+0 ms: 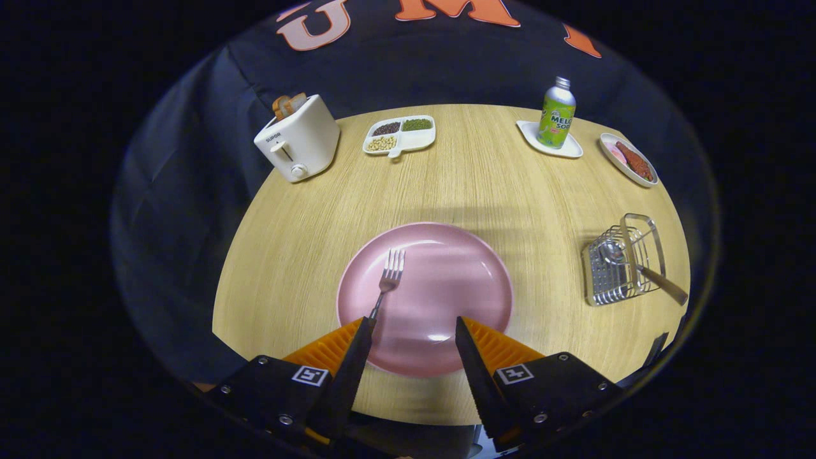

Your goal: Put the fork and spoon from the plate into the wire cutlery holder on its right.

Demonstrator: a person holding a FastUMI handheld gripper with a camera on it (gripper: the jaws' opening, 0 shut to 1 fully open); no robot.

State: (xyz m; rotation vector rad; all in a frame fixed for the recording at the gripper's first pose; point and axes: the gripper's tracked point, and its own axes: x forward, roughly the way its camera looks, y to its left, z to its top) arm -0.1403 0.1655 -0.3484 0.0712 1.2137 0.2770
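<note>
A: Where do you stand with the cutlery?

B: Half done, by the look of it. The spoon already lies in the wire cutlery holder on the plate's right, its handle sticking out over the rim. The fork is left, lying on the pink plate, tines pointing away from you.

A: And your gripper?

B: Its fingers are spread apart, clamped on nothing, hovering over the plate's near edge. The fork's handle runs toward the left finger (whether it touches, I cannot tell).

A: So what does the next move call for?

B: Shift left so that the handle sits between both fingers, lower, then close on it. It's thin and flat against the plate, so you could easily slip off it.
</note>
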